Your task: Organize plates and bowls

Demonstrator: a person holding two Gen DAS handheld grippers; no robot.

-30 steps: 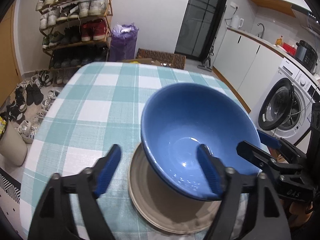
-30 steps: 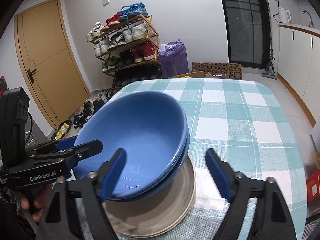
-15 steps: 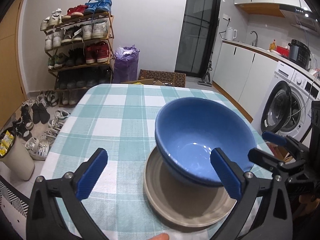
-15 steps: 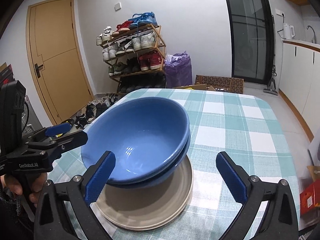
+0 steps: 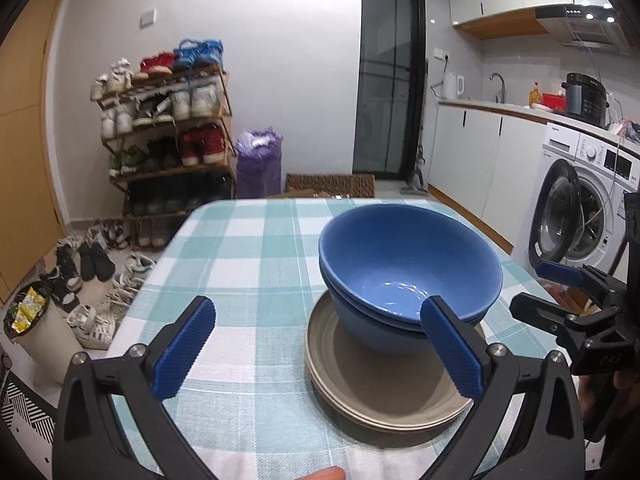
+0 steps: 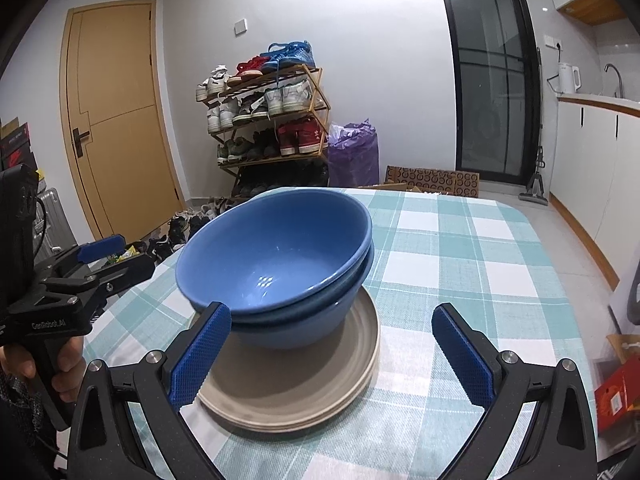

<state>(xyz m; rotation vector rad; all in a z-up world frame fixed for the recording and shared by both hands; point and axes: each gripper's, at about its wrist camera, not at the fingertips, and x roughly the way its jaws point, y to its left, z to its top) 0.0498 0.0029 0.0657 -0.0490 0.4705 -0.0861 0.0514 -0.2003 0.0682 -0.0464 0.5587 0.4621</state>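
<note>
Pulled back from the stacked blue bowls (image 5: 408,276) on both sides since a second ago, with jaws spread wider and nothing between them. Nearest, low in the left wrist view: left gripper (image 5: 316,344), fingers wide, its right pad overlapping the bowl rim only by line of sight; a fingertip cut off at the bottom edge. Low in the right wrist view: right gripper (image 6: 328,354), equally wide, left pad crossing the plates (image 6: 292,384). Bowls nested two deep, upper one tilted, resting on stacked grey plates, on the checked tablecloth (image 5: 248,248). Plate count hard to make out. Beyond: shoe rack (image 6: 268,120). Washing machine (image 5: 580,208) only at right of the left view; yellow door (image 6: 116,120) whole only in the right view, upper left.
</note>
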